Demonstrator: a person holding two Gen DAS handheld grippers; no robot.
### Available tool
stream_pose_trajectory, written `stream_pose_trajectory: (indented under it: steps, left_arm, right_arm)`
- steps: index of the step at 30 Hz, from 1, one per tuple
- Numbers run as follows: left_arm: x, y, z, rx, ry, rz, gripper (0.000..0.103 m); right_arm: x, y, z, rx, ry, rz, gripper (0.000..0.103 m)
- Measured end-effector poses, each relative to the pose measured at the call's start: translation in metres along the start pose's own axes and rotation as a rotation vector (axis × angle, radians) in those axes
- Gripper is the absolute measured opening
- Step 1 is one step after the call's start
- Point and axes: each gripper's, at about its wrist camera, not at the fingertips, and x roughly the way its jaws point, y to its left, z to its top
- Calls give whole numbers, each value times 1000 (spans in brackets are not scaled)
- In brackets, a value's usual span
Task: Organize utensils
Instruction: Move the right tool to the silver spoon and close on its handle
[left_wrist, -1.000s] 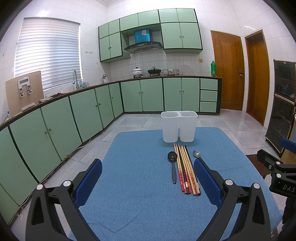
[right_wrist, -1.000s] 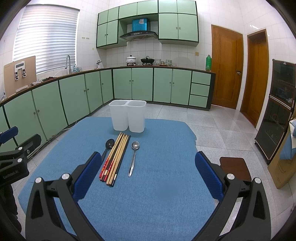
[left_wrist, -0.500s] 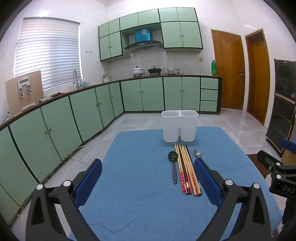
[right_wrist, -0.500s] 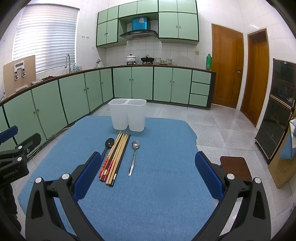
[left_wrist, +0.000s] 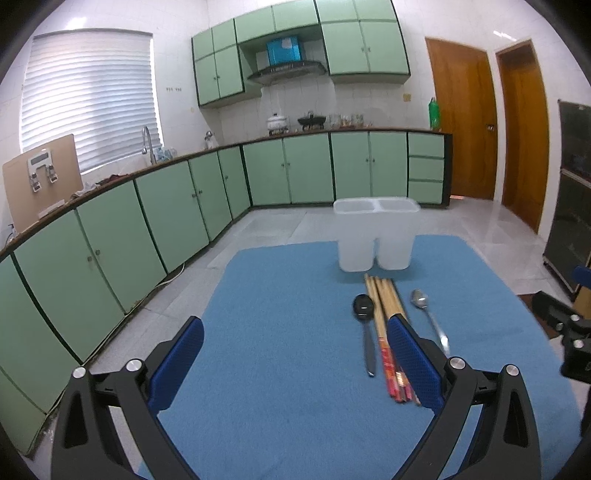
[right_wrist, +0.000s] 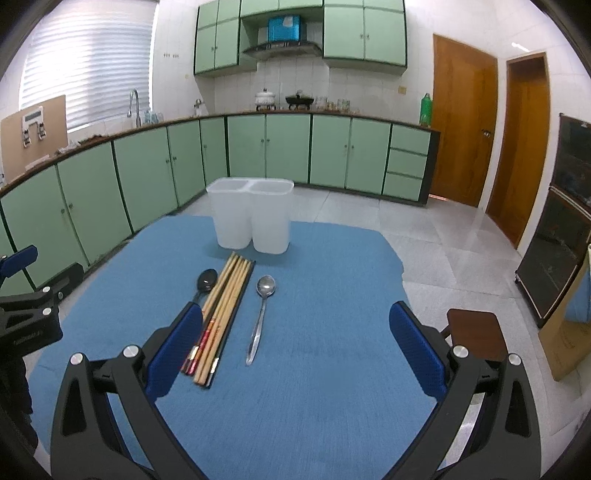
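Basically not started: holder (right_wrist: 251, 218) looks empty, both grippers, left (left_wrist: 295, 365) & right (right_wrist: 295, 354), wide open, holding nothing.
Chopsticks (right_wrist: 225, 306), black spoon (right_wrist: 205, 282) & steel spoon (right_wrist: 260, 314) lie flat on blue mat (right_wrist: 332, 369) just before holder, long axes running toward it, bowls at far end.

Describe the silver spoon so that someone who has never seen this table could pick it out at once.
On the blue tablecloth, in front of the white two-compartment holder, utensils lie in a row. The silver spoon lies alone on the right of the chopstick bundle, bowl toward the holder. Unlike the black spoon on the bundle's left, it is shiny metal.
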Motion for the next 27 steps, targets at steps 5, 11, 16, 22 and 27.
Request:
stream_pose_trajectory:
  steps: [5, 11, 16, 22, 27]
  left_arm:
    - [66, 2, 3, 4, 110, -5, 97]
    - [125, -6, 3, 15, 206, -6, 97]
    - [159, -14, -1, 4, 260, -21, 97]
    - [184, -15, -2, -3, 296, -24, 96]
    - [199, -15, -1, -4, 312, -31, 95]
  right_arm:
    - [56, -5, 16, 27, 85, 44, 98]
    - [129, -1, 28, 18, 202, 70, 92]
    - [180, 0, 23, 36, 297, 108, 78]
    - [215, 8, 17, 48, 358, 121, 67]
    - [228, 17, 18, 27, 363, 110, 59]
